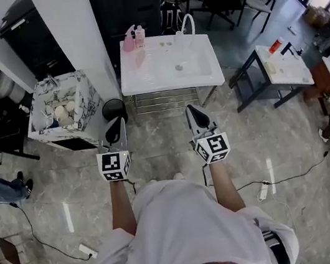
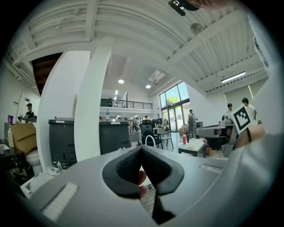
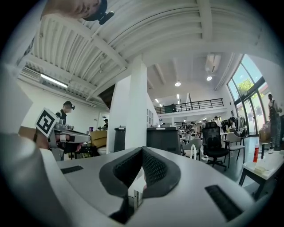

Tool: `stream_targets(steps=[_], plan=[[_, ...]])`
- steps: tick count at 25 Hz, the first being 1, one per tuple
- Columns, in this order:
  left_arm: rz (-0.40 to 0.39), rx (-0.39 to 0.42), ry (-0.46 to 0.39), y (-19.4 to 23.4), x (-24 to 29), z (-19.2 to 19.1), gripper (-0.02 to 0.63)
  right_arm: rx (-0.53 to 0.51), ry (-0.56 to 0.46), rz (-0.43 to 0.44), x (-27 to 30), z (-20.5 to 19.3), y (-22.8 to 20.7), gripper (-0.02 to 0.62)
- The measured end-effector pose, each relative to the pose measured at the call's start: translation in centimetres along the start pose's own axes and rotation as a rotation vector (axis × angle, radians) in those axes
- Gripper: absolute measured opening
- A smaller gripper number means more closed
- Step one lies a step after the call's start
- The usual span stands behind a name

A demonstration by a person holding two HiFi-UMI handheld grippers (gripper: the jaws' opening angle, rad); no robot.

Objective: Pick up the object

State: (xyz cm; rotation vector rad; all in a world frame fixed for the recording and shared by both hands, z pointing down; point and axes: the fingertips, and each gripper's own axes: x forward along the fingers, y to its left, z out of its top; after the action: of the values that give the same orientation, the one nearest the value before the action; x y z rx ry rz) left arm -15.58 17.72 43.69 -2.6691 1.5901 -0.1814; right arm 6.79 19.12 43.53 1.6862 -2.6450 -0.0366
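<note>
Both sets of jaws are clenched on nothing: left gripper (image 1: pixel 116 129), right gripper (image 1: pixel 195 115). Ahead of them stands a white sink (image 1: pixel 161 72), with pink bottles (image 1: pixel 133 38) at its far-left corner. A cluttered box (image 1: pixel 88 110) sits left of the jaws.

Head view: from above the person, steeply down, near both grippers and the white rectangular basin table (image 1: pixel 170 73)
Left gripper view: rides the left gripper (image 1: pixel 115 127), low, facing forward across the room
Right gripper view: rides the right gripper (image 1: pixel 192 114), alongside, facing the same way
Shared: white square pillar (image 2: pixel 91 111) and dark grey cabinet (image 2: pixel 114 135), in all three views
</note>
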Motion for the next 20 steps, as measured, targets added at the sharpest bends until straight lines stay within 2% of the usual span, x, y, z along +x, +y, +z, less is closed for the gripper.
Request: stream_targets(steps=[14, 20], plan=[[-0.011, 0.023, -0.005, -2.0, 0.3, 0.1, 0.007, 0.033, 0.004, -0.025, -2.0, -0.9, -1.5, 0.001], [-0.026, 0.014, 0.004, -2.8, 0.3, -0.1, 0.147, 0.043, 0.007, -0.017, -2.3, -1.3, -2.0, 0.000]])
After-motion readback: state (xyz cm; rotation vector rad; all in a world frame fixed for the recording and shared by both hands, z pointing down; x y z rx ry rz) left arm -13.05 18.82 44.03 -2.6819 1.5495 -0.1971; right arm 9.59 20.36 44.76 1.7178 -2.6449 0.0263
